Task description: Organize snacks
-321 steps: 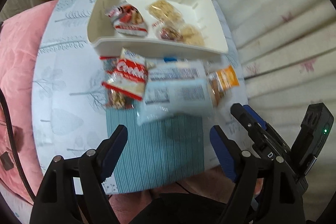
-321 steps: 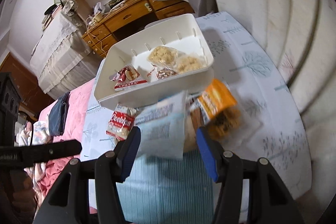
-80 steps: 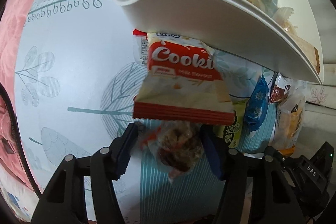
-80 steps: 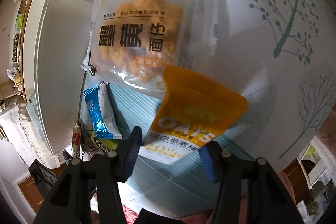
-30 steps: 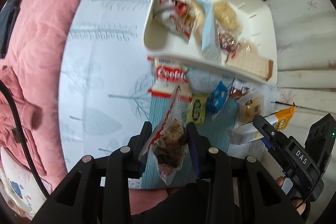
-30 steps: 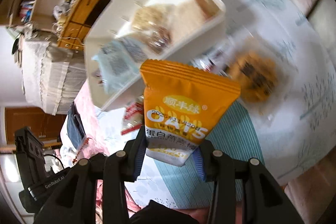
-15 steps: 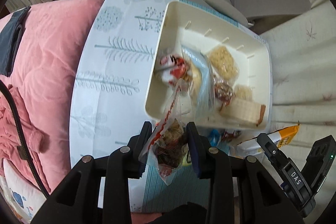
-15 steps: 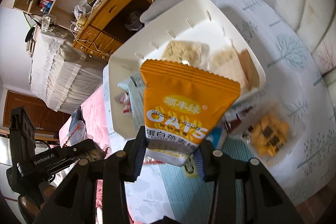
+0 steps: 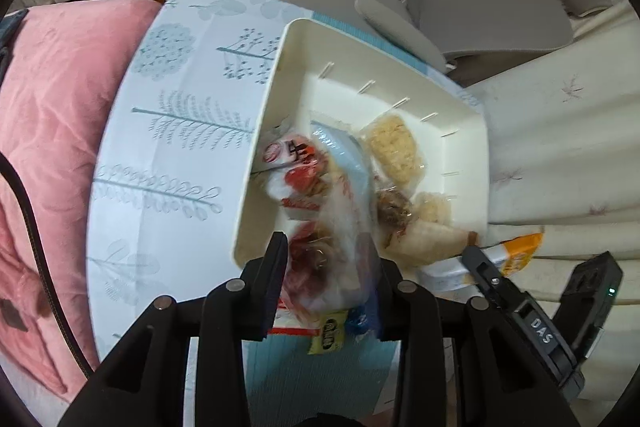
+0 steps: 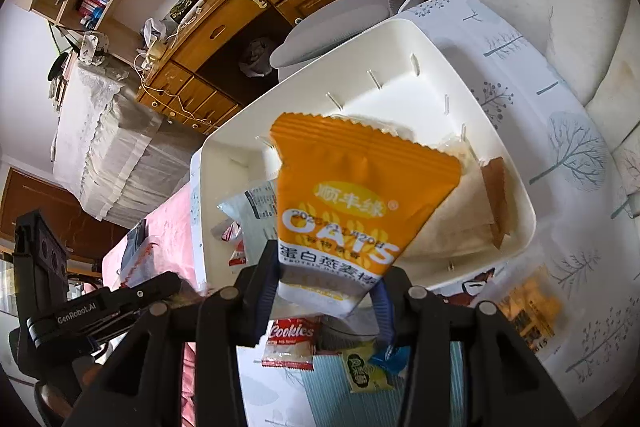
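My left gripper (image 9: 326,279) is shut on a clear packet of dark red-brown snacks (image 9: 320,259), held over the near left corner of the white bin (image 9: 260,131). The bin holds several packets. My right gripper (image 10: 326,291) is shut on an orange OATS packet (image 10: 352,211), held above the bin (image 10: 516,195). That orange packet also shows in the left wrist view (image 9: 516,255). On the table below lie a red Cookies packet (image 10: 290,343), a small green packet (image 10: 360,367) and an orange-printed clear bag (image 10: 528,311).
The round table (image 9: 160,155) has a white cloth with tree prints and a teal striped mat (image 9: 320,379). A pink quilt (image 9: 52,131) lies left, grey chairs (image 9: 480,11) and a wooden desk (image 10: 240,23) behind, a cream sofa (image 9: 560,155) to the right.
Both grippers have moved forward over the bin with their packets. The left packet now hangs blurred above the bin's near corner; the orange packet is further over the bin's middle.
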The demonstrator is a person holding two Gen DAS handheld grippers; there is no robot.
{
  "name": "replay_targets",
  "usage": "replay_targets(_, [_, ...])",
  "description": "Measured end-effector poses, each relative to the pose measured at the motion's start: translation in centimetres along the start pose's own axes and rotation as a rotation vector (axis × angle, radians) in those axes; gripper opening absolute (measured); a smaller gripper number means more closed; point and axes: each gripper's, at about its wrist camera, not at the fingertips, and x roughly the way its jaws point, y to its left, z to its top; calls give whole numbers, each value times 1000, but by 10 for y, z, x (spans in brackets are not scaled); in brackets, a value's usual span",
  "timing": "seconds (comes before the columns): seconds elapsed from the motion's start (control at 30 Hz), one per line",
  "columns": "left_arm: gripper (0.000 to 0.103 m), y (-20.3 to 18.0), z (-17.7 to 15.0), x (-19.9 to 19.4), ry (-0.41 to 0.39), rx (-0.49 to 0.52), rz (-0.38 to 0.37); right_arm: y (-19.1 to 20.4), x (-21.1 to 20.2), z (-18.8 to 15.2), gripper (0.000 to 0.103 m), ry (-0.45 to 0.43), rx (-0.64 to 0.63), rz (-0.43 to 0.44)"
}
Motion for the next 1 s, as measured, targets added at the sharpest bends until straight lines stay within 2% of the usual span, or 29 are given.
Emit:
replay_targets(0.07, [49,-2,0,0,-6,22,-18,-1,2,0,49,6,7,2])
replay_targets(0.13, [51,-5,-2,0,-12,42,-19,-4,1,-1,61,-2,19,-6])
replay_targets(0.2, [52,-4,-3,2,-8,50,-18,-6,0,-3,65,-10,24,-19])
replay_targets(0.43, [55,1,-15,11,-15,63,-9,-19,-7,-16,65,-25,53,-34])
replay_targets(0.7, [57,-8,-42,19,-8,131,-31,-39,-20,-36,65,-59,66,-34])
replay_targets(0.83, [61,-17,-62,19,-34,166,-20,-48,-25,-46,65,-68,30,-61])
replay_targets(1.0, [61,-28,-81,26,-15,175,5,-59,-31,-55,65,-40,-40,-54])
